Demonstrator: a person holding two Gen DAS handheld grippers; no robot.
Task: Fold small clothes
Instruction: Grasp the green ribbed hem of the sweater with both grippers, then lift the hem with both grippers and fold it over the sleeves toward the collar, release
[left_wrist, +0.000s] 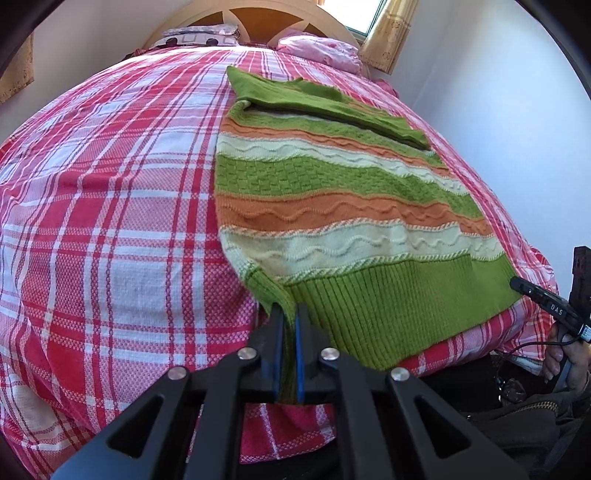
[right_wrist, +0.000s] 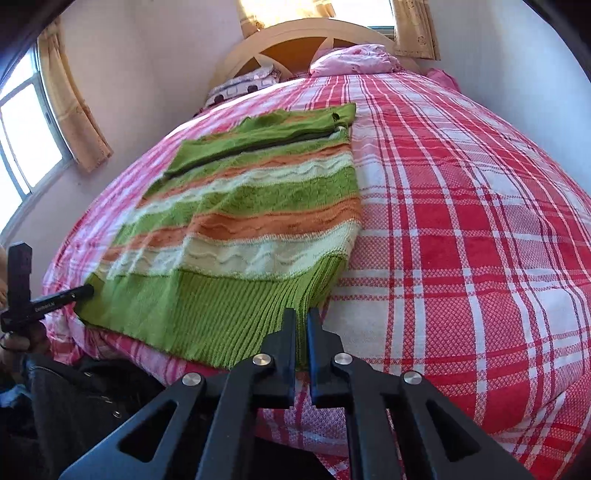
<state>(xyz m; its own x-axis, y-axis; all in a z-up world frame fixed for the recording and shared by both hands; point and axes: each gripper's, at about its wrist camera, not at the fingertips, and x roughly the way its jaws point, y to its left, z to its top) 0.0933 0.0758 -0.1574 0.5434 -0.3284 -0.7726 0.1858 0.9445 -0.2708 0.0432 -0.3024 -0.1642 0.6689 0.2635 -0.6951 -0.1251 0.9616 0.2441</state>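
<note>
Sweater (left_wrist: 332, 206) stretches lengthwise away toward the headboard (left_wrist: 266, 18), left gripper (left_wrist: 290, 314) and right gripper (right_wrist: 302, 317) each clamped on a near hem corner.

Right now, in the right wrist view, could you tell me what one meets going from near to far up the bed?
Right gripper shut on the green ribbed hem → cream wavy stripe → orange stripe → folded green sleeve → pink pillow → wooden headboard.
</note>
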